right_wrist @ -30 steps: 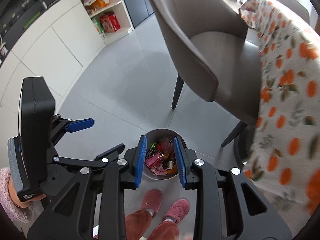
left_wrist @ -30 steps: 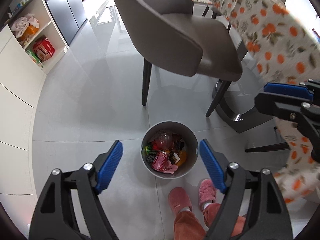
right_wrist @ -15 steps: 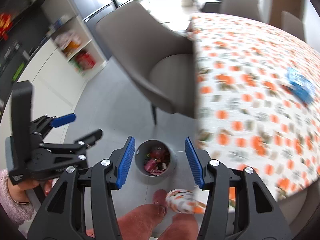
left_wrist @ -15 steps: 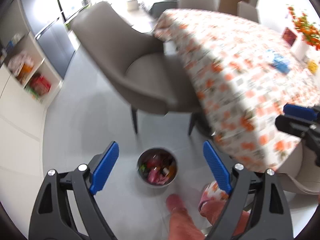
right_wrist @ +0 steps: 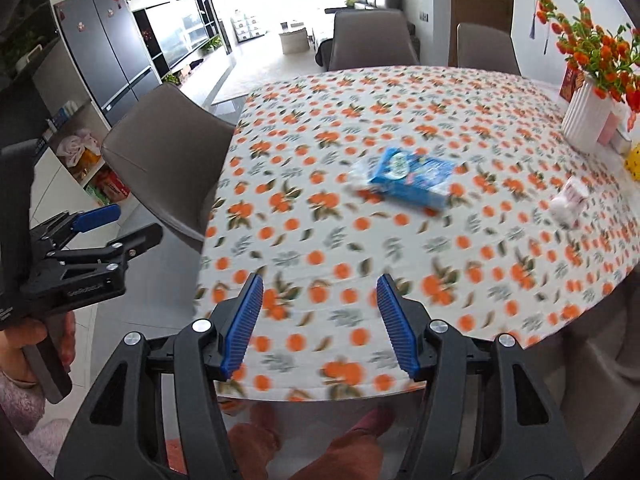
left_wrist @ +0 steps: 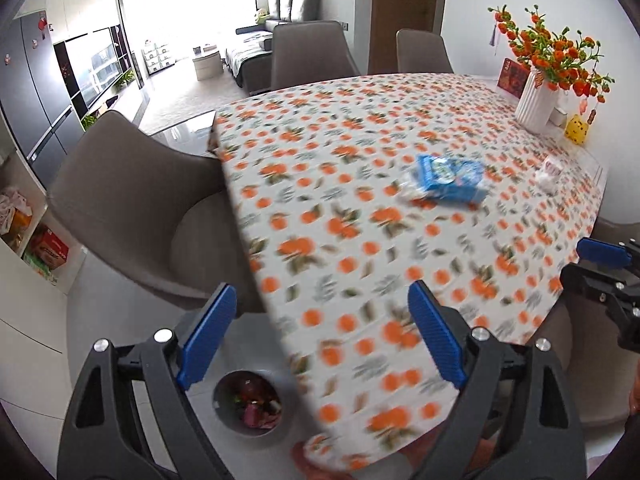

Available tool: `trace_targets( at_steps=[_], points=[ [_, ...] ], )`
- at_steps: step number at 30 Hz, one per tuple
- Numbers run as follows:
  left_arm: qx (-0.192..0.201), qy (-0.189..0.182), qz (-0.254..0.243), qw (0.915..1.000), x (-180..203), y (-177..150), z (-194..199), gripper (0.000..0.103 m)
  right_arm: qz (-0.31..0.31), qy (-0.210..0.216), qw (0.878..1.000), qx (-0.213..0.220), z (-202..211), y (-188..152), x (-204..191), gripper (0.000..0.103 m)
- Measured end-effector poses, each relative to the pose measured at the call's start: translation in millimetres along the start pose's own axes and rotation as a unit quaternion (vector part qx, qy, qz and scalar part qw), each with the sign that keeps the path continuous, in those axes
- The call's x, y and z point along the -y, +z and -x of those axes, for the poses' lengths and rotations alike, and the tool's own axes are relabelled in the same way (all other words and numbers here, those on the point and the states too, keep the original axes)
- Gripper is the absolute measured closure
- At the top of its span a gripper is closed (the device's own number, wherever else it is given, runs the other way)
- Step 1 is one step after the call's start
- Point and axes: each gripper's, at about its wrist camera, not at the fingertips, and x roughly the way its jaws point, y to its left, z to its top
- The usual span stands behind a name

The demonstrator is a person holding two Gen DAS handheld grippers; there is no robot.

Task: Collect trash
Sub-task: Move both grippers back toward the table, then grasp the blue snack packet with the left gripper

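A blue packet (right_wrist: pixel 412 179) lies flat near the middle of the surface (right_wrist: pixel 304 248), which is covered by an orange-patterned cloth. It is well ahead of the right gripper (right_wrist: pixel 320 322) and slightly to its right; that gripper's jaws are opening with nothing between them. The left gripper (left_wrist: pixel 320 338) hangs over the surface's near edge, jaws spread wide and empty, the packet (left_wrist: pixel 450 179) far ahead and to its right. A small white wrapper (right_wrist: pixel 568 202) lies further right. The bin (left_wrist: pixel 248 406), holding trash, stands on the floor below the left gripper.

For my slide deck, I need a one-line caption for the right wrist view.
Right tool, empty and opening, above orange-print tablecloth, facing blue snack packet.
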Motion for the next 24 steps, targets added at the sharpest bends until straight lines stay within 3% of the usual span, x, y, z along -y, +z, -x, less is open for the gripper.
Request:
trace_targets(
  at_steps=[6, 14, 19, 24],
  points=[
    [0.0, -0.016, 0.017, 0.9997, 87, 27, -15, 0.015, 0.052, 0.002, 0.999, -0.002, 18, 18, 81, 0.046],
    [-0.012, -0.024, -0.016, 0.9995, 143, 53, -41, 0.015, 0.052, -0.005, 0.999, -0.013, 11, 29, 148, 0.046],
    [-0.012, -0.047, -0.07, 0.9963, 165, 75, -78, 0.015, 0.018, -0.019, 1.0, -0.01, -4, 47, 183, 0.046],
    [-0.017, -0.068, -0.139, 0.9878, 181, 98, -123, 0.015, -0.007, -0.03, 0.999, -0.013, -15, 65, 204, 0.046]
  ],
)
